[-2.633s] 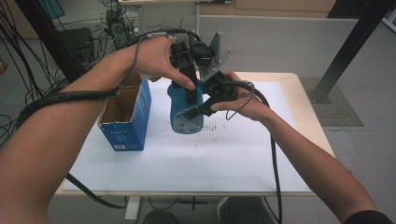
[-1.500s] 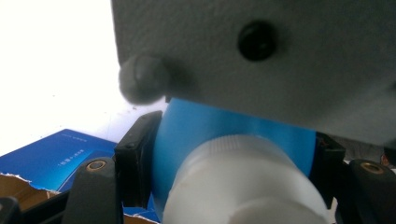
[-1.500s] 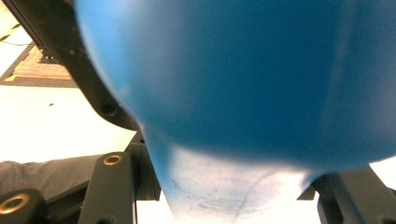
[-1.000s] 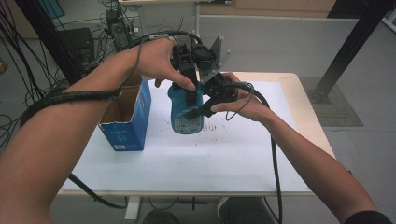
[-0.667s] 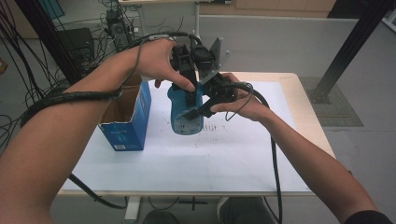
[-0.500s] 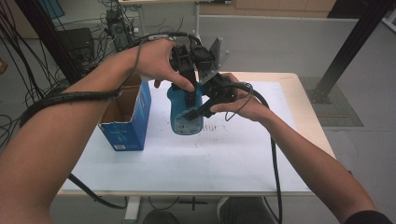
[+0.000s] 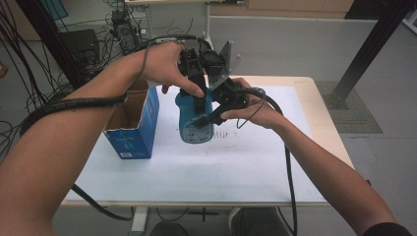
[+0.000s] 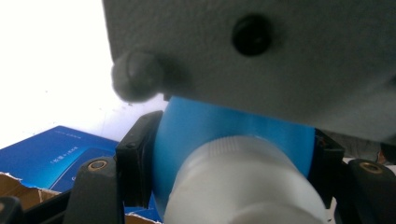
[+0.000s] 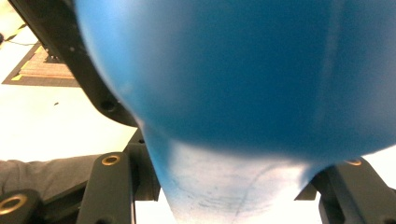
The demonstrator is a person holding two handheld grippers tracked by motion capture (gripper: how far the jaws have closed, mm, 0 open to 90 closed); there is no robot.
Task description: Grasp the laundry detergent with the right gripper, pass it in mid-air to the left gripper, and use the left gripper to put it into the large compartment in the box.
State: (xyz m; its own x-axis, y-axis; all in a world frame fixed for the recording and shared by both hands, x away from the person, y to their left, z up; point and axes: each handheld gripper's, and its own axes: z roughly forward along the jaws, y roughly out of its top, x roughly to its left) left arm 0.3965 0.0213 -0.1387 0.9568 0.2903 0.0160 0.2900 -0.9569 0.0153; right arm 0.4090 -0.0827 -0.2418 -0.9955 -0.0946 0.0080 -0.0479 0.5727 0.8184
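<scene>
The blue bottle [image 7: 195, 124] stood upright on the white table [image 7: 236, 167], just to the right of the open blue cardboard box [image 7: 134, 123], close beside it but whether they touched could not be told. Its label faced the person's side, and its top was hidden in the high view by the two hands and the tools crowded above it. The box's flaps stood open, showing a brown inside. A faint dark scribble marked the table just right of the bottle. Beyond the box's far side, off the table, lay cables and dark equipment on the floor.

The left gripper [image 7: 200, 98] came down on the bottle from above, its jaws closed tight on the blue neck just under the white cap. The right gripper [image 7: 204, 119] reached in from the right of the bottle and lower down, its jaws clamped on the bottle's body near the label. A cable ran from each tool back along each forearm.

The left gripper view showed what the high view hid: the white ribbed cap [image 8: 243, 182] close to the lens, the blue shoulder [image 8: 233, 130] squeezed between two black pads, a grey plate above it, and a corner of the box [image 8: 51, 158] at lower left. The right gripper view showed the bottle's blue wall [image 9: 243, 74] bulging overhead, a paler scuffed part [image 9: 224, 186] pinched between its jaws
</scene>
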